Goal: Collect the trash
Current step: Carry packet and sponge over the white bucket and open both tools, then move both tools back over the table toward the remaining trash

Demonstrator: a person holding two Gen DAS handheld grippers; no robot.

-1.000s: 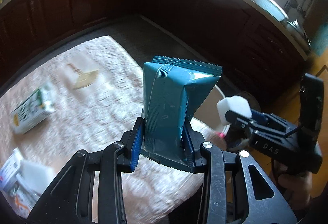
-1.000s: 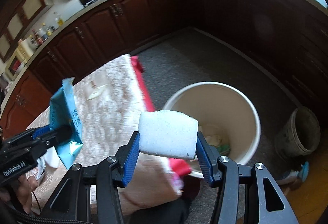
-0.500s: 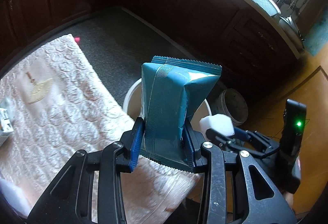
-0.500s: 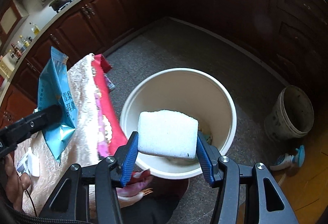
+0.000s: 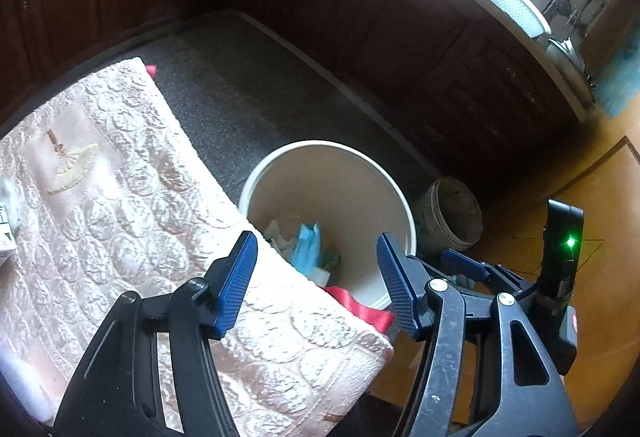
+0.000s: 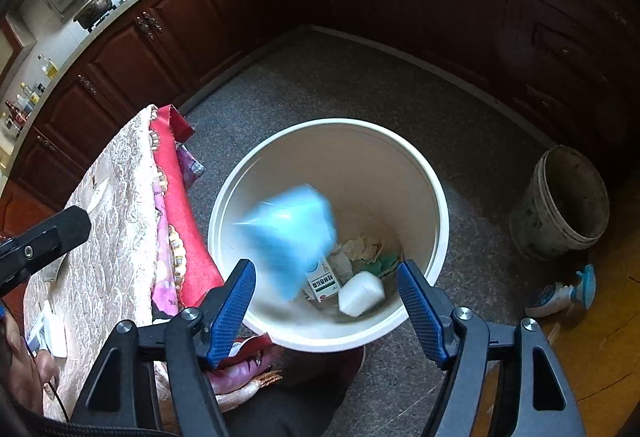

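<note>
A cream round trash bin stands on the floor beside the table; it also shows in the left wrist view. A blue snack packet, blurred, is falling inside the bin; it shows in the left wrist view as well. A white foam block lies at the bin's bottom among papers and a small carton. My left gripper is open and empty above the table corner. My right gripper is open and empty above the bin's near rim.
The table has a pale quilted cloth with a red edge. Small cartons lie at its far left. A dirty grey bucket and a spray bottle sit on the floor to the right. Dark cabinets ring the room.
Both grippers opened. The blue packet left my left gripper and the white foam block left my right gripper; both dropped into the bin.
</note>
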